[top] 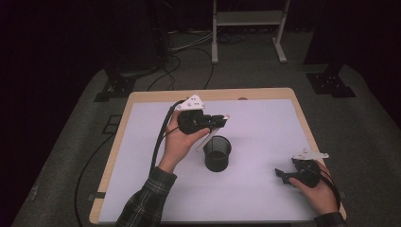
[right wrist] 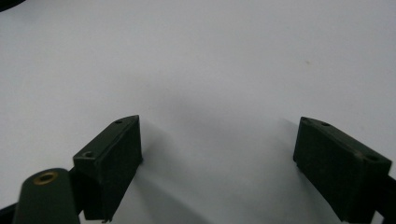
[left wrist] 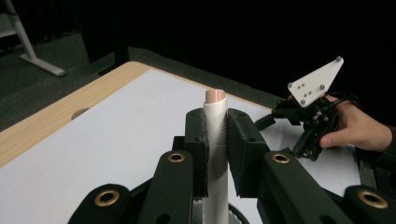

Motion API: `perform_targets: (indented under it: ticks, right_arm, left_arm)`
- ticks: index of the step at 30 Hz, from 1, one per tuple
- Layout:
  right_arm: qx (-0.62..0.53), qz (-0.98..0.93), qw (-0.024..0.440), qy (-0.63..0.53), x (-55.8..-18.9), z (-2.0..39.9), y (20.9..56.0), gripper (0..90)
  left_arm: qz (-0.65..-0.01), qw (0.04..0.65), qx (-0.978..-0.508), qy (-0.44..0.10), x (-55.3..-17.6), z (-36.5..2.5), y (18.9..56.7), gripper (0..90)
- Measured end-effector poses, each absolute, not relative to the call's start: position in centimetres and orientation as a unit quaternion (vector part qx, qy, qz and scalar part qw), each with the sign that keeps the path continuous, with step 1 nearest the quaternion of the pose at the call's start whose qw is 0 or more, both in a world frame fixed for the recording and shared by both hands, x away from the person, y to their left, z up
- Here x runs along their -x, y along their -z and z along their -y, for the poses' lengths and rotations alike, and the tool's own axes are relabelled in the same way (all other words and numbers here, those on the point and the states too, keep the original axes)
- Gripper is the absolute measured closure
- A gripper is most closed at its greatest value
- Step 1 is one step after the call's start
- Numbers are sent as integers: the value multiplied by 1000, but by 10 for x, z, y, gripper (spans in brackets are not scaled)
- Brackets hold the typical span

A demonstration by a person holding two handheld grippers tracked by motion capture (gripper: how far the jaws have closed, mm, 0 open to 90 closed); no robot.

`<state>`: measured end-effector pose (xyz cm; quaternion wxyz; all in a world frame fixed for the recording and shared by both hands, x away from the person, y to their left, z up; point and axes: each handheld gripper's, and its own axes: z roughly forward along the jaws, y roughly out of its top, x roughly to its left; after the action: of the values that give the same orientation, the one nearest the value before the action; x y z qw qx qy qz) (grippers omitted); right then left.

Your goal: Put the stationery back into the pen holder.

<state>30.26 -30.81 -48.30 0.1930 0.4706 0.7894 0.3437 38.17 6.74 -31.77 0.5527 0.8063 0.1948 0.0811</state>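
Note:
My left gripper [top: 218,120] is held above the white mat, shut on a white pen [top: 203,142] that slants down toward a black mesh cup [top: 217,153]. In the left gripper view the pen [left wrist: 215,109], with a pinkish end on top, stands clamped between the pads of the left gripper [left wrist: 215,135]. The cup stands upright at the middle of the table, just below and right of that hand. My right gripper [top: 282,175] rests low at the front right, away from the cup. The right gripper [right wrist: 219,158] is open, with bare mat between its pads.
A white mat [top: 265,123] covers most of the wooden table [top: 142,96]. A hole sits in the wood at the far edge [top: 242,98]. Beyond the table are dark floor, cables and a white stand [top: 248,19].

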Motion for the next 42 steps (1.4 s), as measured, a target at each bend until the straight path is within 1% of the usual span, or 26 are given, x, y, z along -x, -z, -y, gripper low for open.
perform_targets:
  ticks: [9,24,34,42]
  right_arm:
    - [-471,-789,193,-344,-303,308,483,142]
    - [-470,-790,194,-344,-303,308,483,142]
    - [-470,-790,194,-344,-303,308,483,142]
    - [-470,-790,194,-344,-303,308,483,142]
  left_arm:
    - [-186,567,-799,-69,-393,-47,326,787]
    - [-179,561,-806,-59,-396,-34,341,786]
    - [-192,553,-809,-54,-398,-41,358,786]
    - [-200,545,-812,-57,-394,-51,366,786]
